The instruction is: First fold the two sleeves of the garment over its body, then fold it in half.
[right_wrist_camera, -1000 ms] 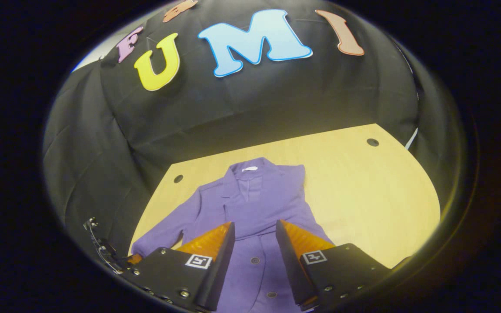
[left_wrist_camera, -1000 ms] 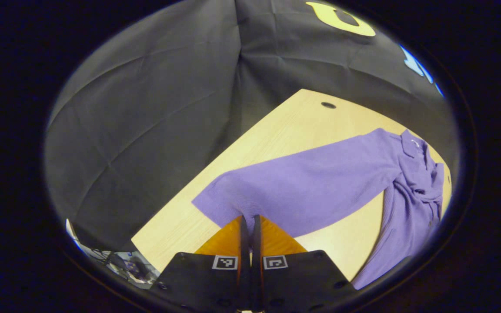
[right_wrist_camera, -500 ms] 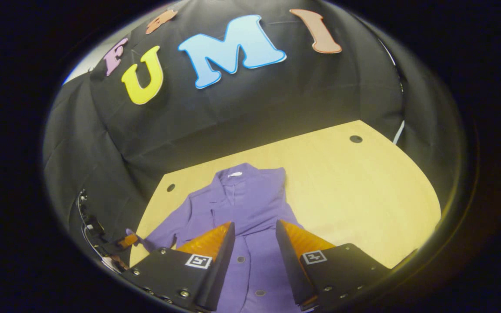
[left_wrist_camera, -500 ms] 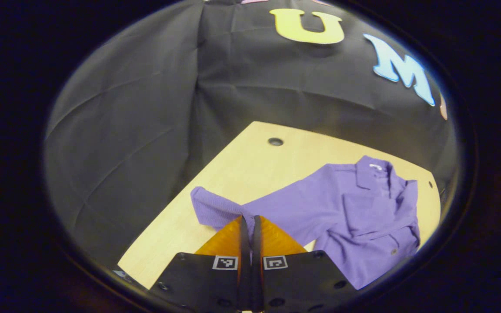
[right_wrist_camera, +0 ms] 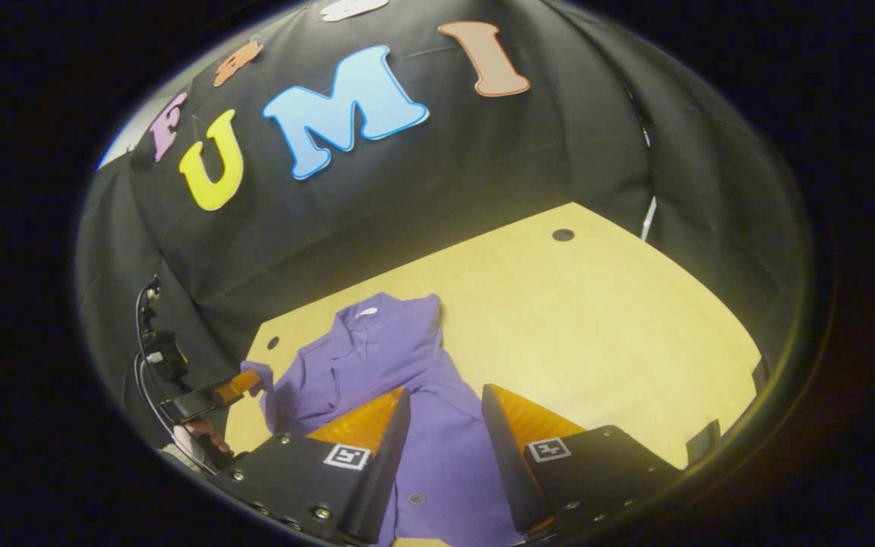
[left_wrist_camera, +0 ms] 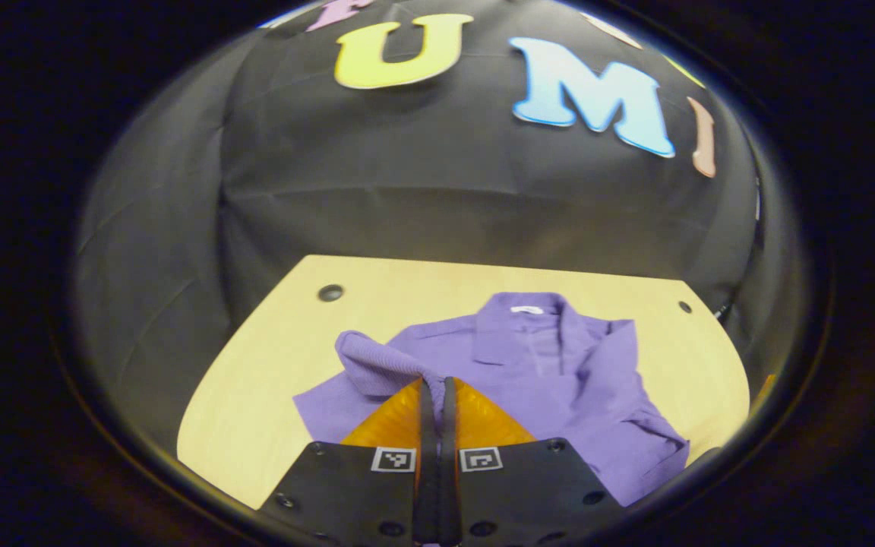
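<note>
- A purple shirt (left_wrist_camera: 529, 372) lies on a light wooden table (left_wrist_camera: 255, 395), collar (left_wrist_camera: 525, 319) toward the black cloth wall (left_wrist_camera: 437, 197).
- In the left gripper view, the left gripper (left_wrist_camera: 437, 384) has its two fingers pressed together on the end of one sleeve (left_wrist_camera: 377, 361). The sleeve end is lifted off the table and curls back over the gripper tips, above the shirt's near left part.
- A small white tag (left_wrist_camera: 527, 309) sits inside the collar; any writing on it is too small to read.
- Each finger block of the left gripper carries a square black-and-white marker (left_wrist_camera: 393, 459). It is a coded pattern, not readable text.
- The sleeve on the far side (left_wrist_camera: 620, 365) lies folded inward over the shirt body, with loose creases near the hem.
- In the right gripper view, the right gripper (right_wrist_camera: 445, 395) hangs above the lower part of the shirt (right_wrist_camera: 422, 425) with its fingers spread wide and nothing between them. The button line of the shirt shows in the gap.
- The right gripper's blocks carry the same kind of square marker (right_wrist_camera: 346, 456).
- In the right gripper view, the left gripper (right_wrist_camera: 244, 384) appears at the far left edge of the table, with the sleeve end (right_wrist_camera: 263, 376) at its tips and a hand (right_wrist_camera: 206, 441) below it.
- Round holes mark the table's far corners (left_wrist_camera: 330, 292), (right_wrist_camera: 563, 235).
</note>
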